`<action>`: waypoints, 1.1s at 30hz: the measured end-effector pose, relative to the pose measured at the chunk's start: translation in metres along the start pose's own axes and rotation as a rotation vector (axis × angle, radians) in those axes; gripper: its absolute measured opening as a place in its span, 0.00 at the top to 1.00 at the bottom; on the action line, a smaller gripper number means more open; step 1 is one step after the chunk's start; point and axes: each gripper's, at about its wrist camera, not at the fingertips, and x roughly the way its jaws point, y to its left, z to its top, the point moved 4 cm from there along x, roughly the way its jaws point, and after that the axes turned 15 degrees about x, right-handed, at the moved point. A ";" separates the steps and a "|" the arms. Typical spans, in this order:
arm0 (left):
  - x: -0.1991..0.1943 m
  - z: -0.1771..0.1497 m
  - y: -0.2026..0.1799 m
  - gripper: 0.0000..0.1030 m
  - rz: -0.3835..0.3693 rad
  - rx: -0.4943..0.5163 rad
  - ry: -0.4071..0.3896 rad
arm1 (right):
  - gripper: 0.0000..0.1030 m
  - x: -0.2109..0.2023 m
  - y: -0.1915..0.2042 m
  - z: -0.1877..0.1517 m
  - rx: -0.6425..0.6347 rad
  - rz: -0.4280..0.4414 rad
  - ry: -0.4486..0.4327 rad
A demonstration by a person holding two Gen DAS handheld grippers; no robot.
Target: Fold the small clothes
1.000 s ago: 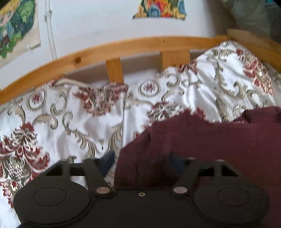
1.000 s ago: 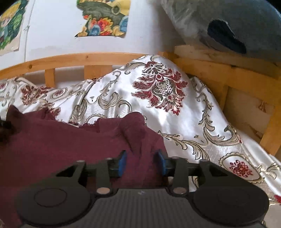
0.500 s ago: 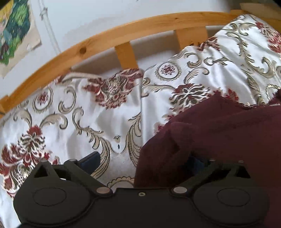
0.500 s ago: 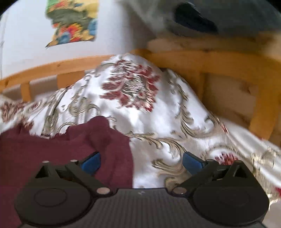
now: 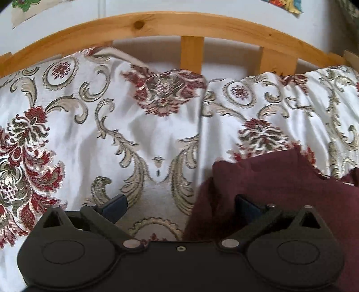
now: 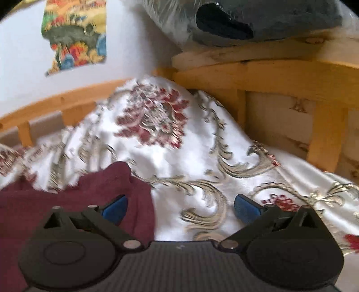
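Note:
A dark maroon garment [image 5: 280, 186] lies on the white floral bedspread [image 5: 112, 125]. In the left wrist view it fills the lower right; its left edge sits between my fingers. My left gripper [image 5: 180, 207] is open, its right finger over the cloth, its left finger over bare bedspread. In the right wrist view the garment [image 6: 74, 202] lies at the lower left. My right gripper [image 6: 180, 209] is open wide, its left finger over the garment's right edge, its right finger over the bedspread [image 6: 202, 157]. Neither gripper holds anything.
A curved wooden bed rail [image 5: 157, 24] with slats runs along the far side by a white wall. A wooden headboard [image 6: 291, 89] stands at the right, with a grey plush toy [image 6: 258, 20] on top. A colourful picture [image 6: 76, 33] hangs on the wall.
Both grippers have opened and let go of the maroon garment. The left gripper has shifted left off the cloth, the right gripper has shifted right, each towards bare bedspread.

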 end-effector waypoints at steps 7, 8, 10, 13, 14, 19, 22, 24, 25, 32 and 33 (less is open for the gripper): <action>-0.030 -0.007 0.027 0.01 -0.017 -0.200 -0.043 | 0.00 -0.027 0.010 0.002 -0.048 0.010 -0.016; -0.036 -0.010 0.028 0.01 -0.012 -0.213 -0.037 | 0.00 -0.034 0.014 0.002 -0.056 0.024 -0.026; -0.047 -0.016 0.028 0.01 0.014 -0.222 0.003 | 0.00 -0.043 0.023 0.001 -0.072 0.065 -0.030; -0.070 -0.026 0.025 0.01 0.044 -0.161 0.023 | 0.00 -0.058 0.040 -0.001 -0.077 0.131 -0.026; -0.080 -0.029 0.023 0.01 0.055 -0.133 0.012 | 0.00 -0.064 0.046 -0.003 -0.076 0.150 -0.022; -0.123 -0.054 0.011 0.01 0.064 -0.054 -0.018 | 0.00 -0.094 0.073 -0.021 -0.039 0.206 0.057; -0.136 -0.073 0.002 0.01 0.046 -0.063 -0.027 | 0.00 -0.115 0.087 -0.032 -0.043 0.222 0.061; -0.138 -0.086 -0.003 0.01 0.038 -0.063 -0.024 | 0.00 -0.124 0.092 -0.042 -0.034 0.227 0.080; -0.137 -0.093 -0.006 0.01 0.032 -0.056 -0.020 | 0.00 -0.126 0.093 -0.048 -0.025 0.228 0.103; -0.125 -0.114 -0.021 0.01 0.008 -0.015 -0.049 | 0.00 -0.117 0.116 -0.082 -0.176 0.241 0.185; -0.124 -0.113 -0.023 0.01 0.011 -0.012 -0.055 | 0.00 -0.115 0.119 -0.084 -0.186 0.246 0.188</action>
